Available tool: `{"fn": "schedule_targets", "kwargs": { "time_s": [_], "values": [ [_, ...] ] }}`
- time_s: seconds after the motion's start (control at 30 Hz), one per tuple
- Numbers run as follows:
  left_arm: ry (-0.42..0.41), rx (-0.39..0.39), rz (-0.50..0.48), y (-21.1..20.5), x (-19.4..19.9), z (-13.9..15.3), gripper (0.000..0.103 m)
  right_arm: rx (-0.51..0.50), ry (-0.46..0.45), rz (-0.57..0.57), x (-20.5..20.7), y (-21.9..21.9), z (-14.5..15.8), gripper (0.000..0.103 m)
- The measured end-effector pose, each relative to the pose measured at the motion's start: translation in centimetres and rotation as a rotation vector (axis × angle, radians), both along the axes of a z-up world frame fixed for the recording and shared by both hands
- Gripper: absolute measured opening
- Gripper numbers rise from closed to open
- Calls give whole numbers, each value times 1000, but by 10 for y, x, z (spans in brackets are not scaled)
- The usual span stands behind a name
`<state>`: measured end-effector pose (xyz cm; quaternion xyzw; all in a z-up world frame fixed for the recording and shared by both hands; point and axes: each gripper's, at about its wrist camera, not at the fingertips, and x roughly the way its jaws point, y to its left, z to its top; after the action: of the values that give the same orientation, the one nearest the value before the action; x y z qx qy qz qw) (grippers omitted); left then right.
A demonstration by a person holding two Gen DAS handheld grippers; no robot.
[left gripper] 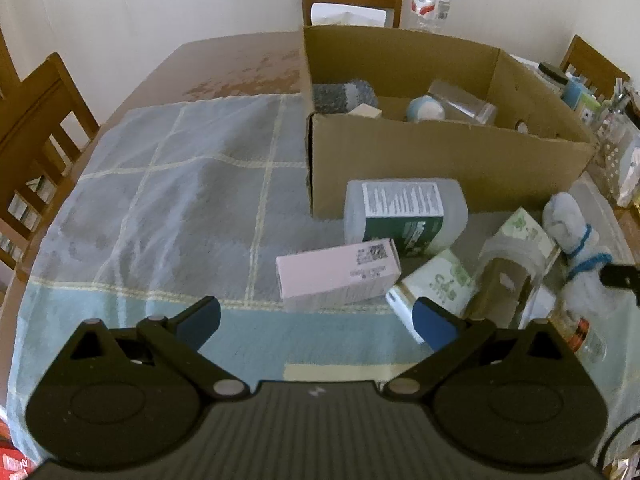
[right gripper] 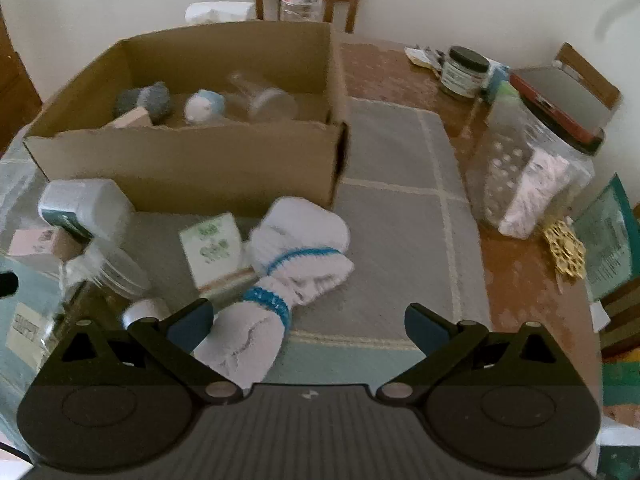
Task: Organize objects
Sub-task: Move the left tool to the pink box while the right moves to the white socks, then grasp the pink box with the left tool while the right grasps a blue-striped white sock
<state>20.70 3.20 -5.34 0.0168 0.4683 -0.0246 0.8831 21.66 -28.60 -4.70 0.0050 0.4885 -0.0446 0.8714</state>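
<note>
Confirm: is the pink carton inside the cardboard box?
No, the pink carton lies on the cloth in front of the cardboard box.

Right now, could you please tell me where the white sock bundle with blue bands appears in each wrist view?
Left wrist view: sock bundle at the far right edge, right of the cardboard box.
Right wrist view: sock bundle near centre, in front of the box's right corner.
Shared landmark: the cardboard box.

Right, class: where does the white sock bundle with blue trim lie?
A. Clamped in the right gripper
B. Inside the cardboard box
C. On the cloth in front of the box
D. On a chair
C: the sock bundle lies on the cloth in front of the box, and the right gripper is open, its fingers not closed on it.
</note>
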Motion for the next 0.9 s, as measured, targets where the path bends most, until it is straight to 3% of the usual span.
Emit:
{"fn": "schedule_targets", "kwargs": {
  "time_s": [0.23, 0.6, 0.9],
  "values": [
    [2, -9, -14, -7, 18, -4, 102, -1, 24, -60, -17, -15, -5, 103],
    [2, -21, 2, -8, 44, -24, 102, 55, -21, -65, -29, -15, 4, 103],
    [29, 1, -8, 4, 37, -30, 102, 62, -9, -58, -28, -3, -2, 103]
  ]
}}
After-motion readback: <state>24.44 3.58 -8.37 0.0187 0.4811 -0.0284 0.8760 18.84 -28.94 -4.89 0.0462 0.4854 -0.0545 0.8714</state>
